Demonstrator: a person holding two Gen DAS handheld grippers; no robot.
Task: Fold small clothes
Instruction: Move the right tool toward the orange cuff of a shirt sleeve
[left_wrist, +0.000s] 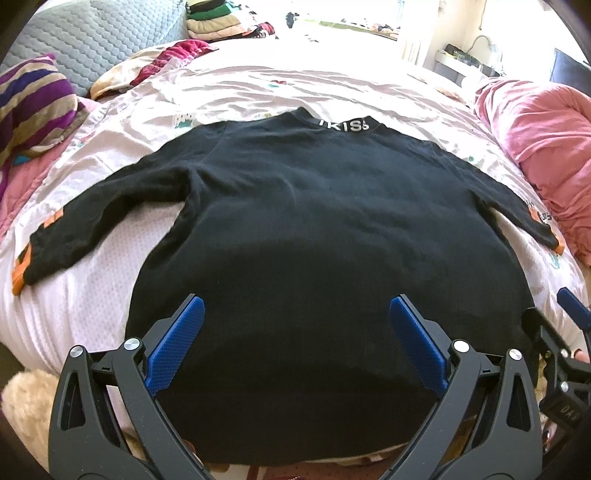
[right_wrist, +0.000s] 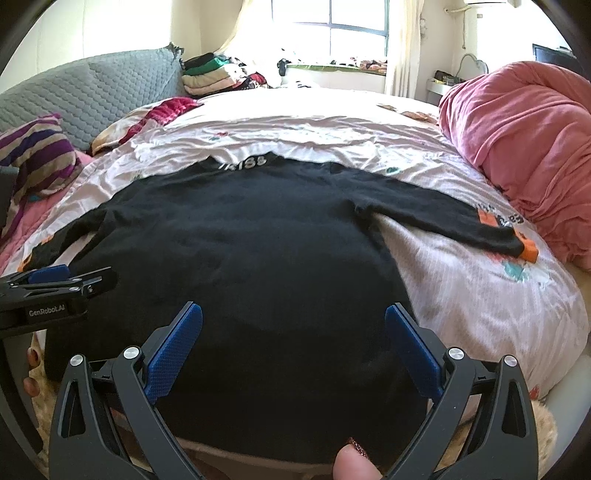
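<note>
A small black long-sleeved sweater (left_wrist: 303, 206) (right_wrist: 236, 243) lies flat on the bed, collar with white letters at the far side, both sleeves spread out, orange patches at the cuffs (left_wrist: 20, 273) (right_wrist: 528, 251). My left gripper (left_wrist: 295, 310) hovers open over the sweater's near hem, nothing between its blue pads (left_wrist: 177, 343). My right gripper (right_wrist: 293, 317) is open too, over the hem's right half, and shows at the right edge of the left wrist view (left_wrist: 561, 325). The left gripper shows at the left of the right wrist view (right_wrist: 59, 284).
The bed has a pale pink sheet (left_wrist: 229, 88) (right_wrist: 480, 302). A bunched pink quilt (left_wrist: 546, 147) (right_wrist: 517, 147) lies at the right, a striped pillow (left_wrist: 33, 107) (right_wrist: 37, 158) and grey headboard (right_wrist: 85, 96) at the left. Folded clothes (right_wrist: 214, 74) are stacked at the back. A fingertip (right_wrist: 351, 465) shows below.
</note>
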